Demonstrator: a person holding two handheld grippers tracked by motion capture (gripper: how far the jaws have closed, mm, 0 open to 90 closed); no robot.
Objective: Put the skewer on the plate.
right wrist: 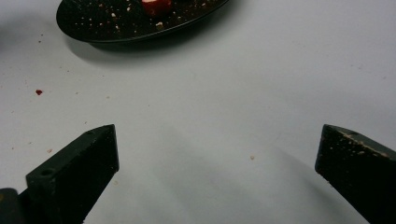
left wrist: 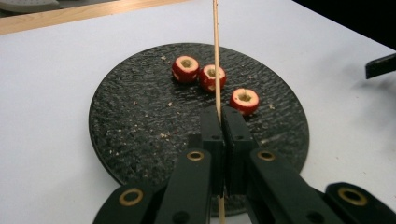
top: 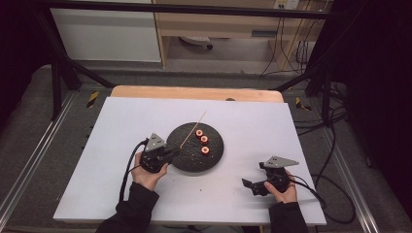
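Thin wooden skewer (left wrist: 216,56): clamped in left gripper (left wrist: 223,114); three cored red fruit pieces (left wrist: 208,77) on round black plate (left wrist: 130,116) ahead. Right gripper (right wrist: 217,154): spread, empty. Risk: skewer snapped if angled.

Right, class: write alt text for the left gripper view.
Black tongs pinch a thin wooden skewer upright over a round black plate holding three cored red fruit pieces, crumbs scattered around them. The plate sits on a white table.

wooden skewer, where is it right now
The wooden skewer is pinched in the left claw, pointing out over the black plate beside the three red fruit pieces.
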